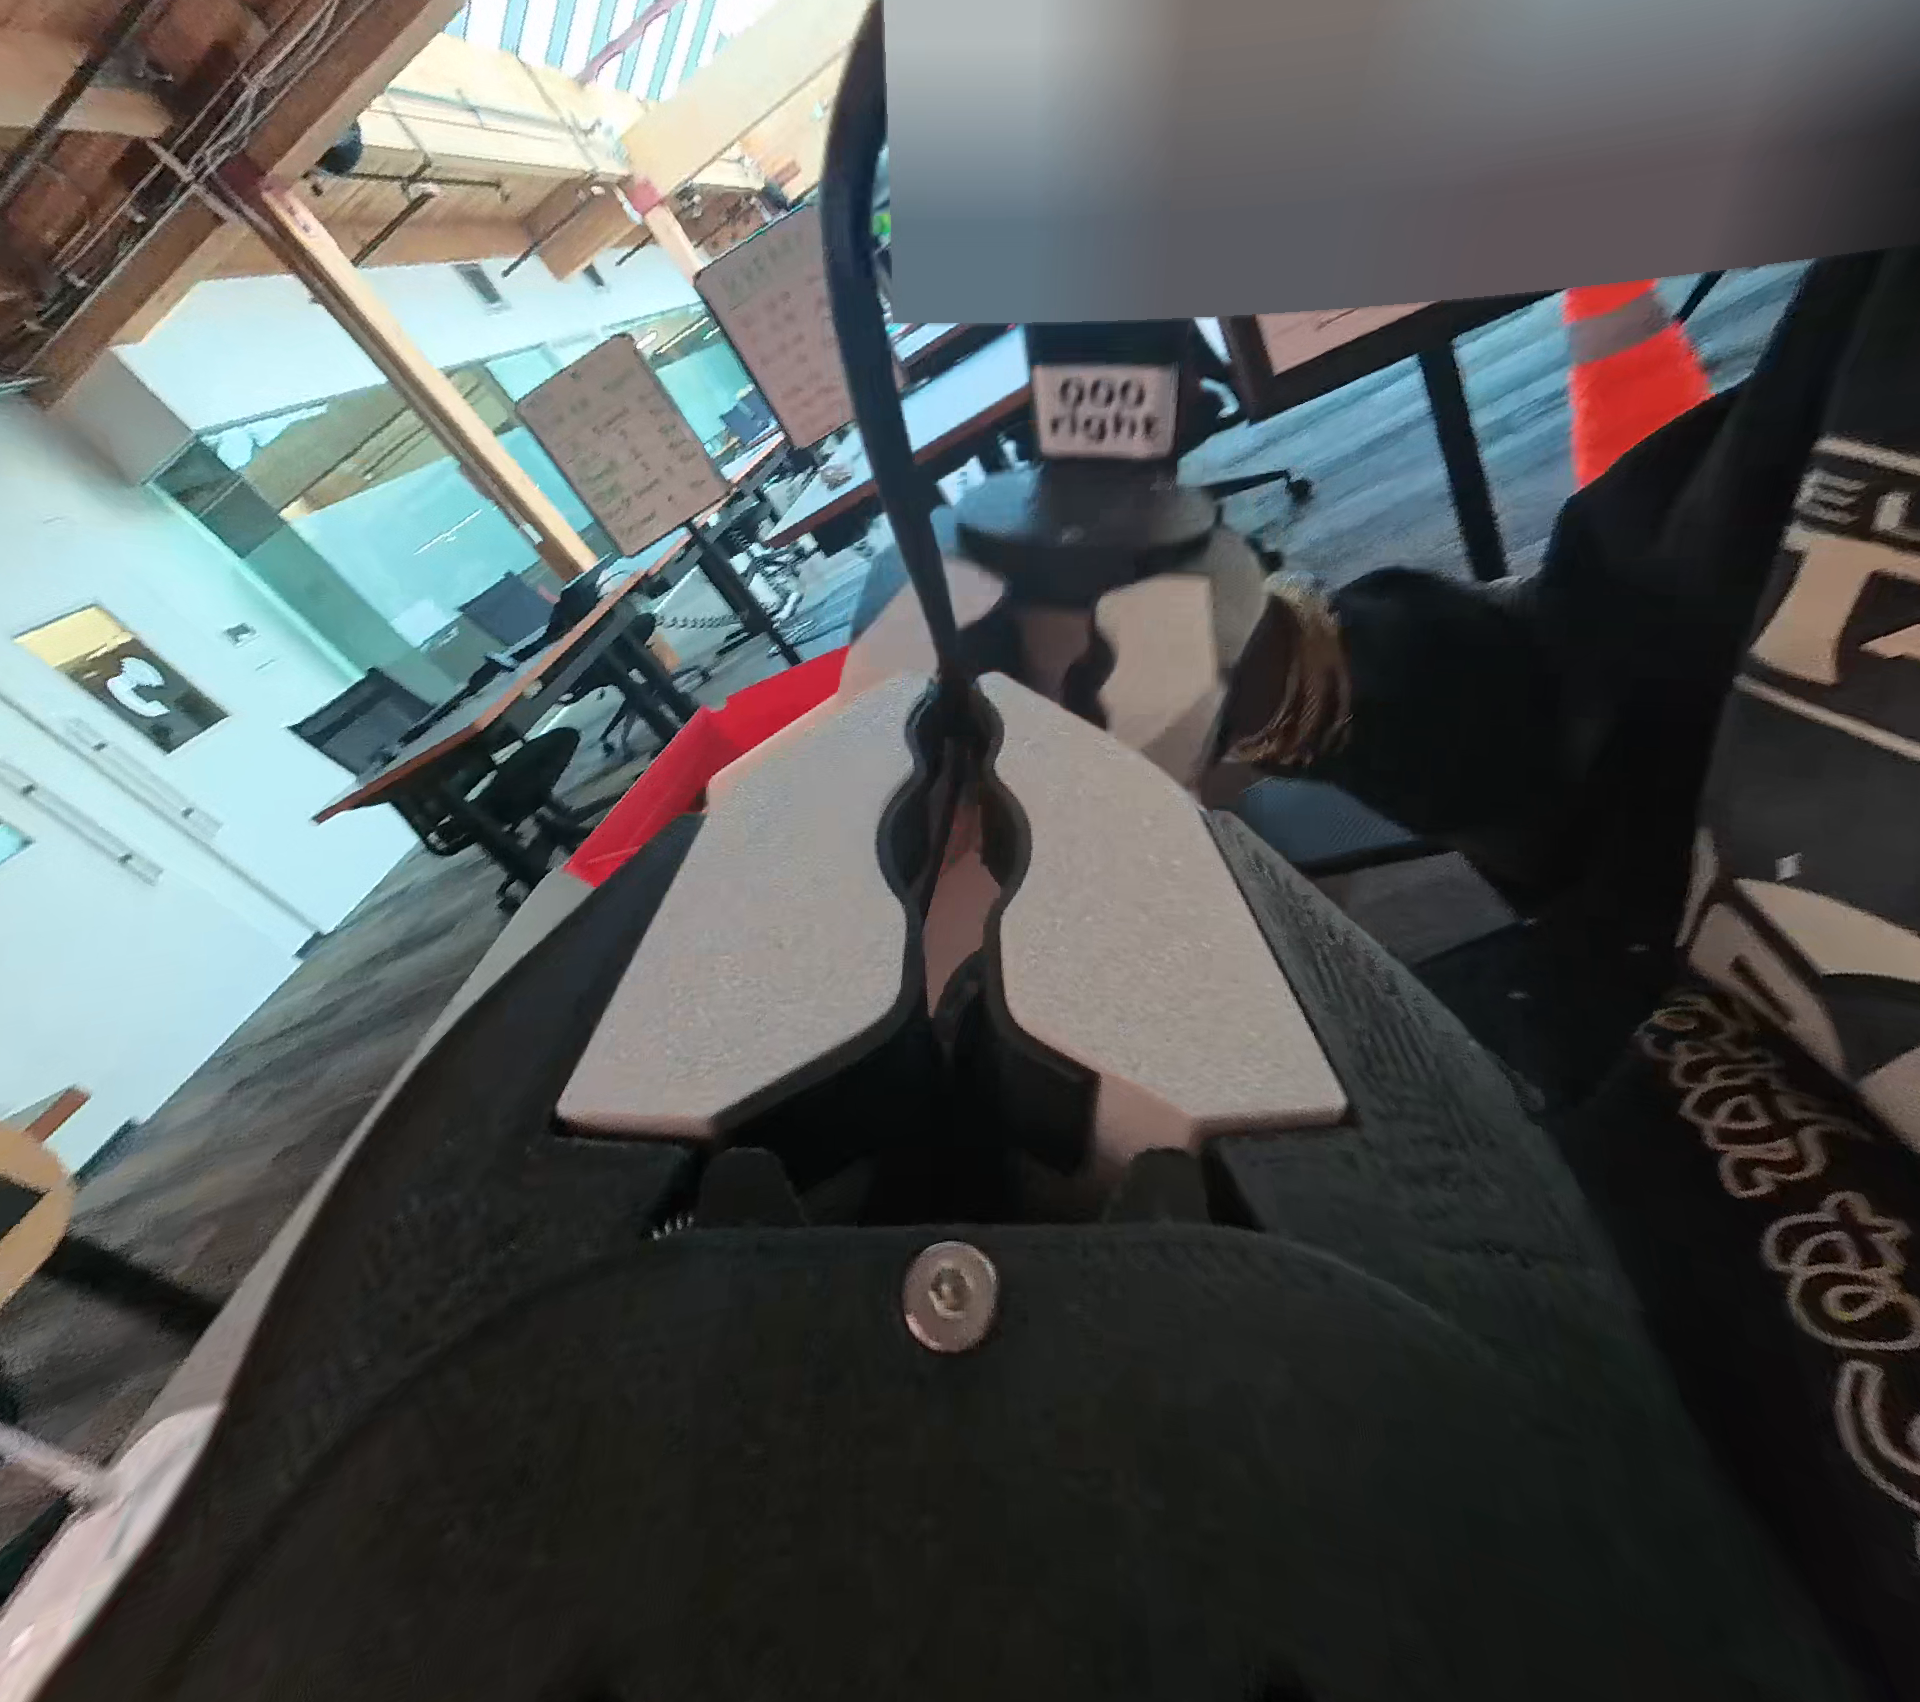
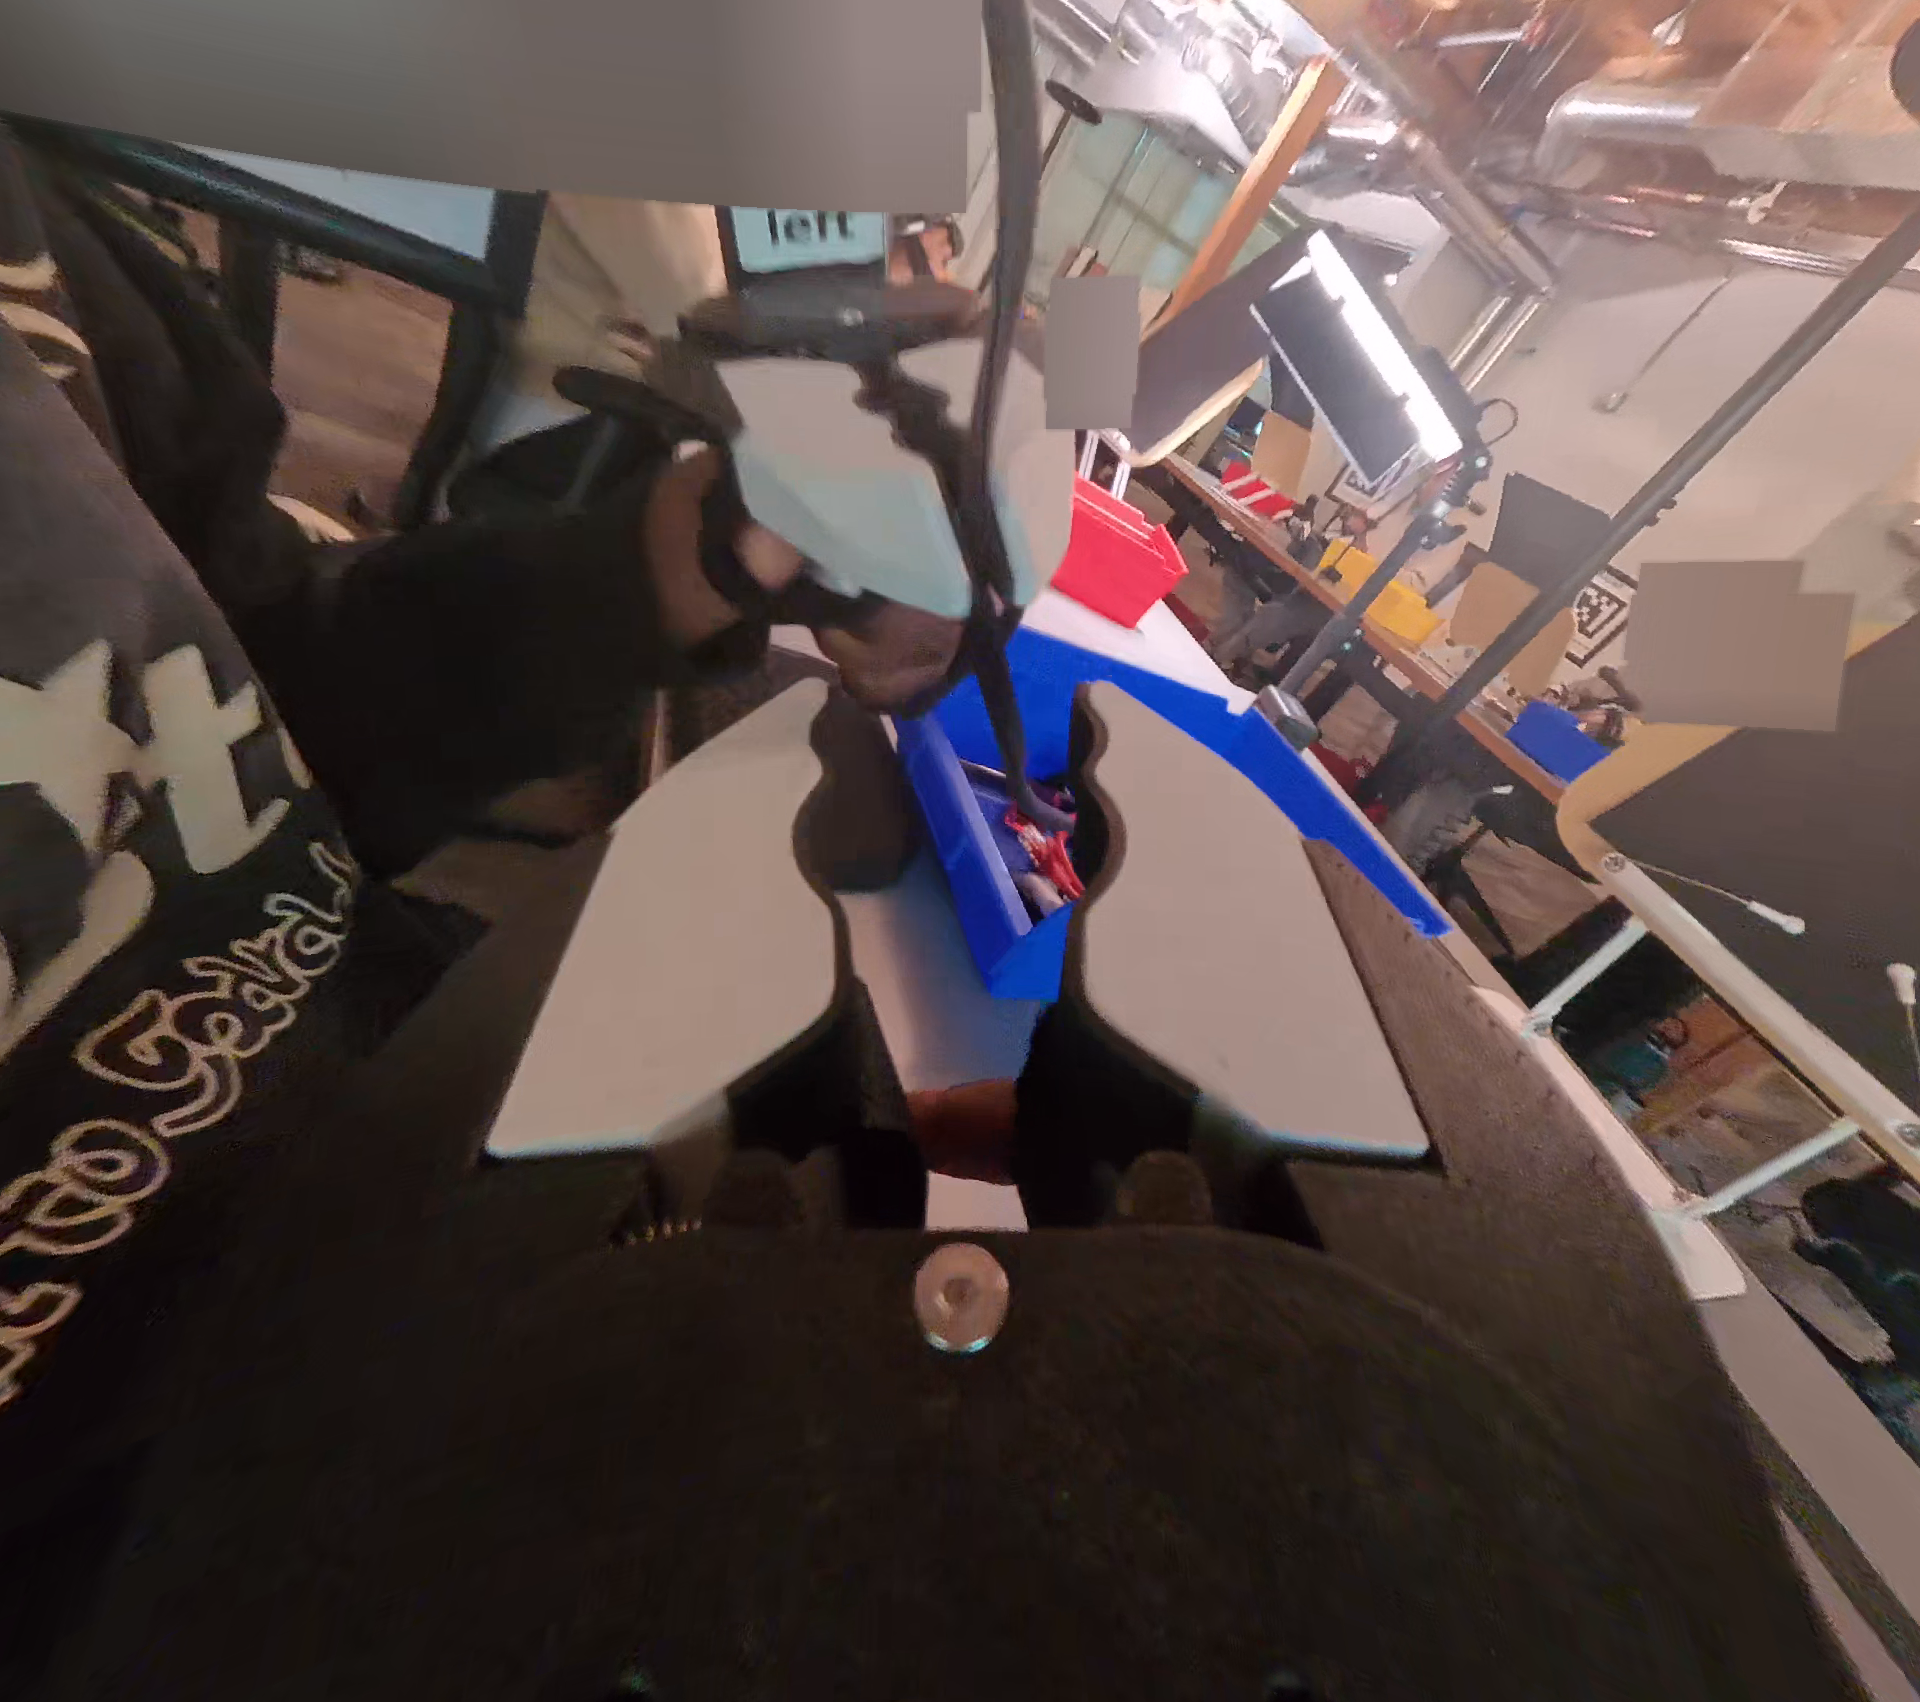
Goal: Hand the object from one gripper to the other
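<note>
**Strap held in left tool, right tool spread**

Strap (image 1: 871, 364), black and narrow, is clamped between the closed fingers of the left tool (image 1: 953, 696). In the left wrist view it leaves the fingertips and arcs toward 12 o'clock, where it passes behind a blurred patch. The white finger pads (image 1: 758, 914) meet on the strap with only the scalloped inner edges showing a gap.

The right tool (image 2: 961, 696) stands with its fingers apart and nothing between them. In the right wrist view the strap (image 2: 1003, 613) hangs down from 12 o'clock and its lower end dangles in the gap near the fingertips, over a blue bin (image 2: 971, 831). Whether the strap touches either right finger cannot be told.

The left tool (image 2: 977, 603) also shows in the right wrist view, at 11 o'clock from the frame centre, pinching the strap; a dark-sleeved hand (image 2: 727, 572) grips its handle. The right tool (image 1: 1132, 655) shows in the left wrist view at 1 o'clock, just beyond the left fingertips.

The blue bin sits on a grey tabletop (image 2: 935, 1008) and holds small red and pale items (image 2: 1044, 857), too blurred to name. A red bin (image 2: 1117, 556) sits farther along the tabletop at 1 o'clock. An orange traffic cone (image 1: 1631, 385) stands at 2 o'clock in the left wrist view. Desks and office chairs (image 1: 520, 779) fill the room at 9 o'clock.
</note>
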`<state>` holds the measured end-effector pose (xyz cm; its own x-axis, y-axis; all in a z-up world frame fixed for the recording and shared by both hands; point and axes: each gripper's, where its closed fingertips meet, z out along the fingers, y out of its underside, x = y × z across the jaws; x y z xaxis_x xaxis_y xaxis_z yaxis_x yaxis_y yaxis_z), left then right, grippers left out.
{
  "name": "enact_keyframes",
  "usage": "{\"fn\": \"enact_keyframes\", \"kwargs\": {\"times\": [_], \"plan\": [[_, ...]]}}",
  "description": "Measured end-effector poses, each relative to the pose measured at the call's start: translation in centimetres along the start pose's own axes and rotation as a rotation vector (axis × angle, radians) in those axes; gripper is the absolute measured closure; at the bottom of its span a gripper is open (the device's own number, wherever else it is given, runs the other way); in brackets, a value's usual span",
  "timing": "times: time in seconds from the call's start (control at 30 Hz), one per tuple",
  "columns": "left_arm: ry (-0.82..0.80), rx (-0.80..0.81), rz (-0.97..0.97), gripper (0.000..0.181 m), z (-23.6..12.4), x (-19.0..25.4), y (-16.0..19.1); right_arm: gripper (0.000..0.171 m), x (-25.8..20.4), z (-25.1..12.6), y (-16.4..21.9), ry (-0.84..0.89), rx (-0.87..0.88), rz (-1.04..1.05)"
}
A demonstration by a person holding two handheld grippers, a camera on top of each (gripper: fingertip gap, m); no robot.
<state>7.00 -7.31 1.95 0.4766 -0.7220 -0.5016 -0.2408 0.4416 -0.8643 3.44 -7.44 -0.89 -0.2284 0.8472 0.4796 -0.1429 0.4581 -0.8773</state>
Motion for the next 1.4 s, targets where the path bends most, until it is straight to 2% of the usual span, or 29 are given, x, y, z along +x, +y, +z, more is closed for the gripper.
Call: {"fn": "enact_keyframes", "kwargs": {"times": [0.03,0.1,0.2,0.27,0.37,0.43,0.53,0.6,0.67,0.77,0.87,1.0,1.1,1.2,1.27,1.33,1.4], "plan": [[0.017,0.006,-0.013,0.178,0.1,0.3,-0.1,0.137,0.0,0.5,0.4,0.011,-0.003,0.003],[0.02,-0.001,-0.036,0.178,0.3,0.4,0.0,0.164,0.0,1.3,0.8,0.019,0.004,0.022],[-0.021,-0.007,-0.077,0.175,-0.1,-0.8,0.5,0.165,0.4,1.1,1.3,0.003,-0.031,0.115],[0.013,-0.03,-0.102,0.153,-0.6,-0.9,1.4,0.165,1.2,0.3,0.5,0.004,0.035,0.187],[0.01,-0.205,-0.073,0.142,-1.0,-1.6,5.4,0.165,2.4,-0.9,-0.5,0.006,0.131,0.316],[-0.013,-0.296,-0.034,0.146,-0.7,-2.0,7.5,0.165,2.8,-1.4,-1.0,-0.001,0.168,0.372],[0.012,-0.322,-0.045,0.177,0.1,-1.5,8.4,0.165,3.5,-1.9,-1.3,0.008,0.207,0.467],[0.039,-0.3,-0.118,0.177,0.5,-1.0,8.0,0.165,4.9,-2.1,-1.1,0.072,0.245,0.562],[0.035,-0.245,-0.23,0.177,0.7,-1.2,7.1,0.158,5.7,-2.3,-0.9,0.096,0.297,0.643],[0.02,-0.11,-0.393,0.178,0.3,-2.3,5.2,0.127,4.9,-1.9,-0.9,-0.005,0.328,0.691],[-0.008,-0.026,-0.462,0.178,-0.5,-3.2,3.9,0.119,3.9,-0.9,-0.2,-0.07,0.311,0.659],[-0.007,0.03,-0.511,0.177,-0.6,-3.3,2.8,0.13,2.1,2.0,2.7,-0.083,0.192,0.58],[-0.013,0.024,-0.544,0.178,-0.4,-3.1,2.8,0.136,1.7,3.5,3.3,-0.044,0.19,0.552],[-0.037,0.044,-0.569,0.178,-0.6,-3.7,2.7,0.132,3.3,3.0,3.1,0.096,0.209,0.484],[-0.058,0.055,-0.591,0.178,-1.0,-4.3,2.7,0.137,4.3,1.9,2.6,0.178,0.217,0.382],[-0.057,0.073,-0.611,0.178,-1.3,-4.5,2.7,0.145,4.3,1.2,1.7,0.205,0.234,0.287],[-0.045,0.084,-0.628,0.178,-1.2,-4.5,2.6,0.146,3.2,1.8,1.4,0.159,0.217,0.262]]}}
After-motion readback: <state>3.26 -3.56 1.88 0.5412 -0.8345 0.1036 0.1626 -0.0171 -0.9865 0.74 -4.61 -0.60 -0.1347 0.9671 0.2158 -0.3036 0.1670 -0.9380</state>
